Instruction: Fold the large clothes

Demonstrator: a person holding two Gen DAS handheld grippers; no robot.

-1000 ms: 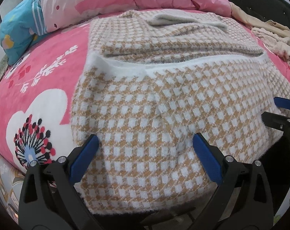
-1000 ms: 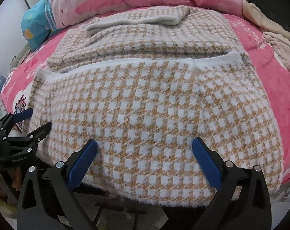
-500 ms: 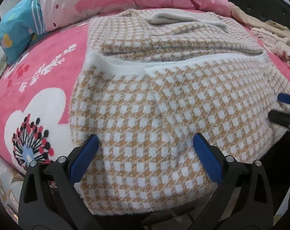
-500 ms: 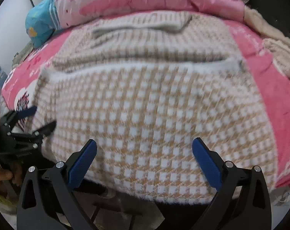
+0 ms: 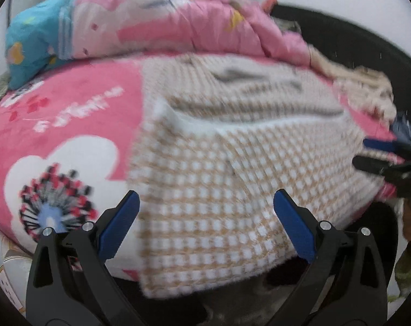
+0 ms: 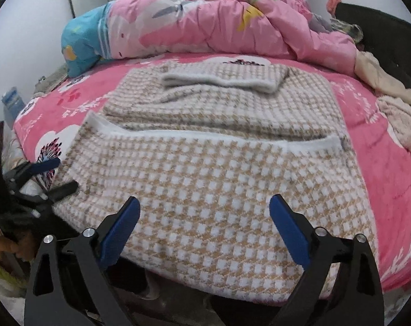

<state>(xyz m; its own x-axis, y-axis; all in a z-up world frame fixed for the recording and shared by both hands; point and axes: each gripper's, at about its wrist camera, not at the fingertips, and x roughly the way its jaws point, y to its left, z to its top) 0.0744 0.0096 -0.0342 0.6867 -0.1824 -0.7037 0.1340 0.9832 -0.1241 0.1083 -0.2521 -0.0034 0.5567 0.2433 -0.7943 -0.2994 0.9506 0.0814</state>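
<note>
A large tan-and-white houndstooth knit garment [image 6: 219, 179] lies on the pink bed; it also shows in the left wrist view [image 5: 232, 179]. Its lower part is folded up, with a white hem band [image 6: 219, 137] running across the middle, and its near edge hangs over the bed's front. My left gripper [image 5: 205, 203] is open and empty, level with the garment's near left corner. My right gripper [image 6: 204, 209] is open and empty, over the near edge. Each gripper appears in the other's view: the right [image 5: 376, 153], the left [image 6: 56, 175].
A pink bedsheet with a flower print [image 5: 53, 212] covers the bed. A bunched pink and blue quilt [image 6: 205, 19] lies along the far side. Beige clothes [image 6: 395, 106] are piled at the far right. A dark headboard [image 5: 354, 43] stands behind them.
Both grippers have pulled back and risen from the garment's near edge, so more of the bed and quilt shows. The left view has shifted left. The garment has not moved.
</note>
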